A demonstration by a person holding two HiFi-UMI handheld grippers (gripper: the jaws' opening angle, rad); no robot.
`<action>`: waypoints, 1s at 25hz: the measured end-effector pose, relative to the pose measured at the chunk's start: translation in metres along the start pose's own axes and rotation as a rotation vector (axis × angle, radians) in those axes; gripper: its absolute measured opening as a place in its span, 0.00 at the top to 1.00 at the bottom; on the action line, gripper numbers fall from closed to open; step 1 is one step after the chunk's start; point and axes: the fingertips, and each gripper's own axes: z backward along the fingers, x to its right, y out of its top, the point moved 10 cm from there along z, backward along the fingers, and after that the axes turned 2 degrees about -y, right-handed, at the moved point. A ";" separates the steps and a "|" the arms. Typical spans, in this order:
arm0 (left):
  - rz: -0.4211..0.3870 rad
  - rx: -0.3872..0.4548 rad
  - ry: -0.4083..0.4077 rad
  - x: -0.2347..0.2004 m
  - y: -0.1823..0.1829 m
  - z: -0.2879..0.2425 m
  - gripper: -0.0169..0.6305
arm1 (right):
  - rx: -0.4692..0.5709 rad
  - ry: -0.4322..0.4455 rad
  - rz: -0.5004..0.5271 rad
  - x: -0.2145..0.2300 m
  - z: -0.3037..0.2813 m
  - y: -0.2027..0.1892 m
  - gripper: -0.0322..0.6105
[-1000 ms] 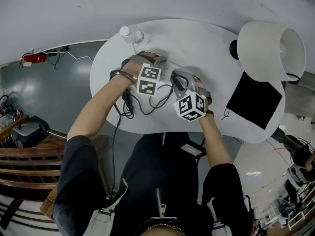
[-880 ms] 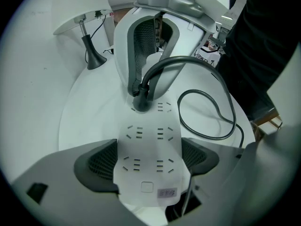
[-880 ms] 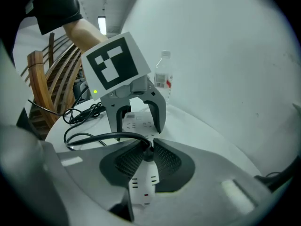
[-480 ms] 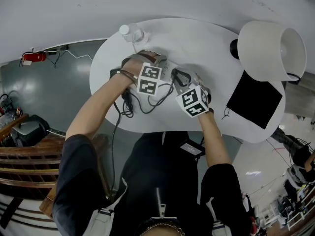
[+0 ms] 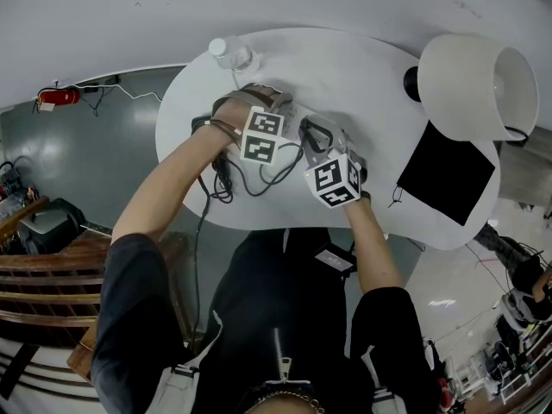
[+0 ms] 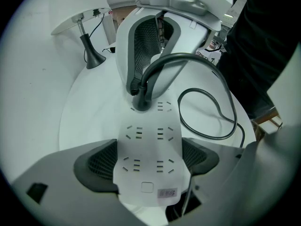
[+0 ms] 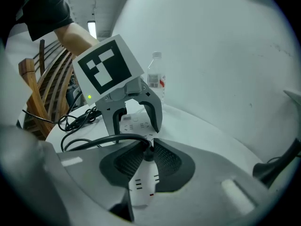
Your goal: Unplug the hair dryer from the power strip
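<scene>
A white power strip [image 6: 148,147] lies on the white table [image 5: 345,67]. My left gripper [image 6: 148,155] is shut on its near end, dark pads against both long sides. A black plug [image 6: 140,99] stands in a socket at the strip's far end. My right gripper [image 7: 146,157] is shut on this plug [image 7: 148,152], its cord [image 6: 214,121] looping away over the table. In the head view the left gripper [image 5: 283,136] and right gripper [image 5: 317,150] face each other mid-table. No hair dryer shows plainly in any view.
A water bottle [image 5: 231,56] stands at the table's far left edge. A white lamp [image 5: 474,84] and a black square mat [image 5: 444,175] sit to the right. Coiled black cable [image 5: 220,184] lies under the left arm. A wooden chair [image 7: 35,93] is beside the table.
The right gripper's marker cube has tilted and shifted slightly up. The left gripper stays on the strip almost unmoved.
</scene>
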 end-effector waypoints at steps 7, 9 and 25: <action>-0.001 -0.007 0.001 0.000 0.000 0.000 0.35 | -0.003 0.035 -0.046 0.008 -0.001 0.003 0.85; 0.000 -0.007 0.002 0.000 0.000 0.000 0.35 | -0.005 0.037 -0.052 0.010 -0.001 0.003 0.85; -0.001 -0.026 -0.006 -0.001 0.002 -0.001 0.35 | -0.019 0.013 -0.009 0.004 -0.001 0.003 0.86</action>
